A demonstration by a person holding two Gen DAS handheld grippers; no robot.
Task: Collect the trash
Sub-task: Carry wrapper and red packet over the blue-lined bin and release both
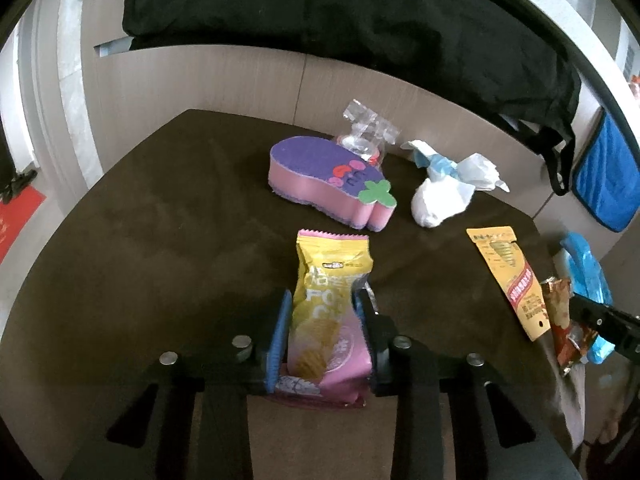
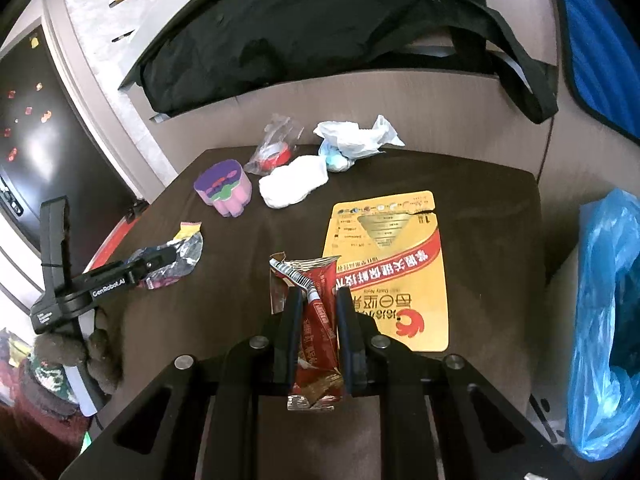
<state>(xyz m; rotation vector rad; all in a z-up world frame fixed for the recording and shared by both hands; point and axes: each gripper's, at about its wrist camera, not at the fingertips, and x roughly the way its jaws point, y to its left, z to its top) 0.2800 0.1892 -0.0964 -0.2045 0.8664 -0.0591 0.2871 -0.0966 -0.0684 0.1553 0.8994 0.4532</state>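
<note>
The left hand-held gripper (image 1: 322,304) is clamped on a yellow-and-pink chip bag (image 1: 328,316) above the dark tabletop (image 1: 160,240), in front of the purple sponge (image 1: 328,178). The right hand-held gripper (image 2: 318,300) pinches a red wrapper (image 2: 318,320) left of the flat yellow packet (image 2: 392,264). White crumpled tissue (image 2: 292,182) lies right of the sponge, and a blue plastic bag (image 2: 604,320) hangs beyond the tabletop's right edge.

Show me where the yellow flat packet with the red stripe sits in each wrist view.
Left wrist: yellow flat packet lies at right, left of the red wrapper held by the right gripper.
Right wrist: yellow flat packet lies centre-right, just beyond the right gripper.
Shared landmark: purple-and-pink sponge, farther back on the table.
</note>
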